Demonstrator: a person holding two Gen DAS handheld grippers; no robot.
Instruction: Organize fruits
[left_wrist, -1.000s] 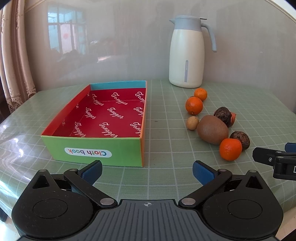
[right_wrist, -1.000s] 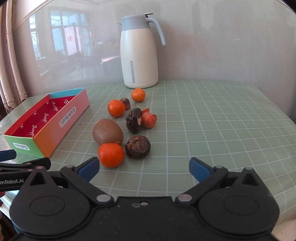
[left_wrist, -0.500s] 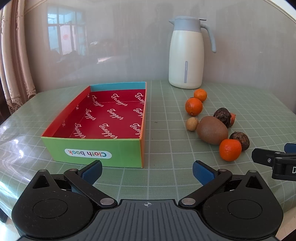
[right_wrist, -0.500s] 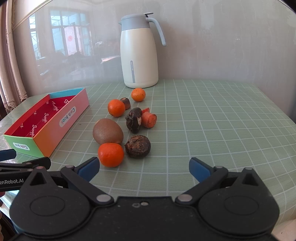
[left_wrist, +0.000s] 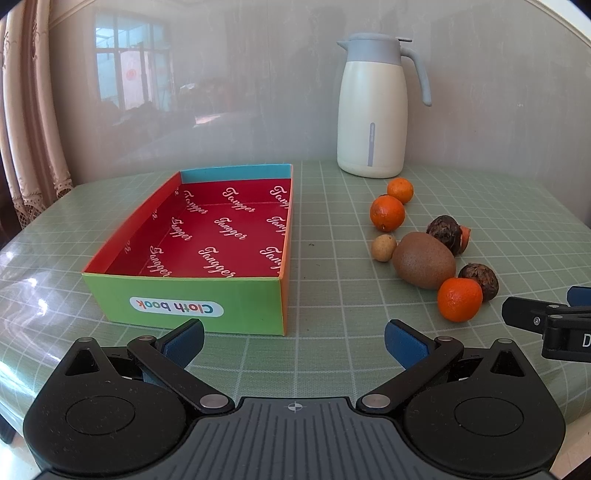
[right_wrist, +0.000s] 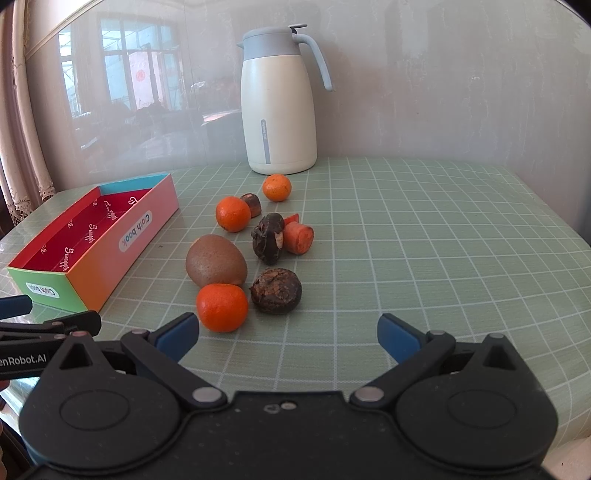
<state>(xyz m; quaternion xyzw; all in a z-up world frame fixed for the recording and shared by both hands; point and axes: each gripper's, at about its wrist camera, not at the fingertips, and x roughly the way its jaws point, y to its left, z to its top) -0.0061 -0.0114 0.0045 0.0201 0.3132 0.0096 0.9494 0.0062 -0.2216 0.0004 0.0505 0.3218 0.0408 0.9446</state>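
Observation:
An empty cardboard box (left_wrist: 184, 301) with a red inside stands left of centre; in the right wrist view it (right_wrist: 122, 254) lies at the left. To its right is a cluster of fruit: a kiwi (left_wrist: 423, 264) (right_wrist: 216, 261), three tangerines, the nearest one (left_wrist: 460, 299) (right_wrist: 221, 307), two dark wrinkled fruits (right_wrist: 276, 291) (right_wrist: 267, 238), a small tan fruit (left_wrist: 383, 248) and an orange cut piece (right_wrist: 298, 238). My left gripper (left_wrist: 294, 341) is open and empty before the box. My right gripper (right_wrist: 288, 334) is open and empty just short of the nearest tangerine.
A white thermos jug (left_wrist: 373, 107) (right_wrist: 280, 103) stands at the back near the wall. The table (right_wrist: 424, 236) has a green grid cloth. A curtain (left_wrist: 22, 129) hangs at the far left. Each gripper's finger shows at the other view's edge.
Both views have shifted very slightly; the fruit and box have not moved. Both grippers stay open.

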